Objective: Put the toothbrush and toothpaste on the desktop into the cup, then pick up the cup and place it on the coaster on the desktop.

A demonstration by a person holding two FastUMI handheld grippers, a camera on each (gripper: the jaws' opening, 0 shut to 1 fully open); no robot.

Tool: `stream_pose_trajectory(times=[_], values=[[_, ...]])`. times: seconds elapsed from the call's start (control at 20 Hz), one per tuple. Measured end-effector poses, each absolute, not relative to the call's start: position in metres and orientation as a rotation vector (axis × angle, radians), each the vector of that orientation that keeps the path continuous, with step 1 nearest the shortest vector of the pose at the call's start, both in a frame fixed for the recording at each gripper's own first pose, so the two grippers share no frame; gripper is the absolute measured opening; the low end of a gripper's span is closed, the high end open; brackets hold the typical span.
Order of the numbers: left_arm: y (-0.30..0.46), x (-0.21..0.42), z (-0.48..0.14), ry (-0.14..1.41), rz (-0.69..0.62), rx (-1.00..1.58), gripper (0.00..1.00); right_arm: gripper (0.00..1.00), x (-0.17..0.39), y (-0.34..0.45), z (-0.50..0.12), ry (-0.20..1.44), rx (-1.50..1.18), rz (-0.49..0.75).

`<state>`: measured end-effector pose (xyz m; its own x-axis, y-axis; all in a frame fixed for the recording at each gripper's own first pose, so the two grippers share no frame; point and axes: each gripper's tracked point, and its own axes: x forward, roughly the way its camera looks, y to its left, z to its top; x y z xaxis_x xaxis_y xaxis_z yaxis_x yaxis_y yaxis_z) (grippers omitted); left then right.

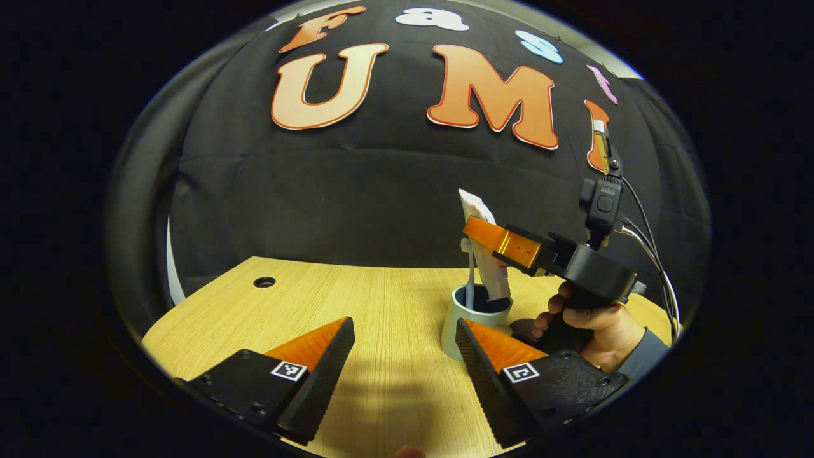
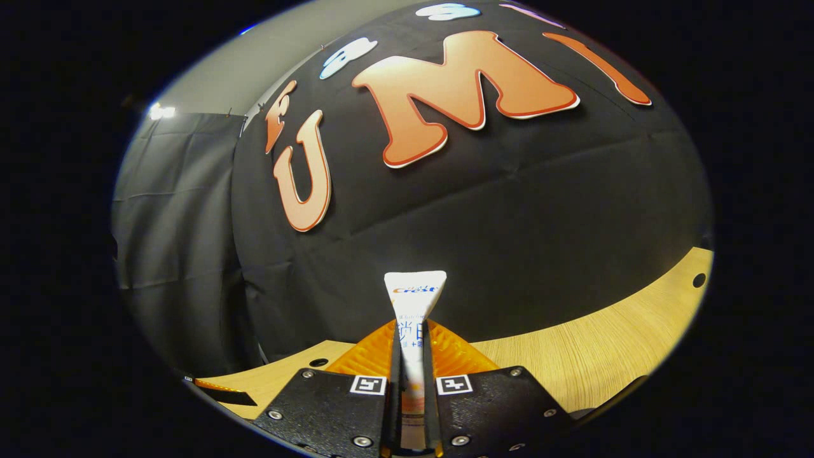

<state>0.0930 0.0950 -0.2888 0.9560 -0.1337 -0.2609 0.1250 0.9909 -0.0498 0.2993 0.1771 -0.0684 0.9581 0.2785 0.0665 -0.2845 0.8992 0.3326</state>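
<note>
R gripper (image 2: 412, 356): clenched on toothpaste (image 2: 414, 299), both fingers pressing the tube, crimped end up. In left gripper view the same gripper (image 1: 489, 238), held by a hand (image 1: 594, 324), grips the tube (image 1: 489, 254) with its lower end inside the cup (image 1: 474, 318); not yet let go.
L gripper (image 1: 405, 356): released, jaws wide apart, nothing between; hangs low over bench (image 1: 356, 299), near and left of cup.
Toothbrush (image 1: 469, 280): upright in cup, left of tube. Done.
Cup: on bench, right of centre, near finger of L gripper overlapping its base.
Coaster: can't pick it out.
Status, as judged: brush in; paste nearly in, needs release. Left: lift cup, set on coaster.
</note>
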Motion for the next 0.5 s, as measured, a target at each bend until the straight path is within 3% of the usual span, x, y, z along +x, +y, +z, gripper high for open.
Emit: stream_pose_trajectory(times=[0.5], values=[[0.079,0.074,-0.299,0.327,-0.147,-0.068,0.96,0.25,0.27,0.169,-0.109,0.224,0.304,0.297]])
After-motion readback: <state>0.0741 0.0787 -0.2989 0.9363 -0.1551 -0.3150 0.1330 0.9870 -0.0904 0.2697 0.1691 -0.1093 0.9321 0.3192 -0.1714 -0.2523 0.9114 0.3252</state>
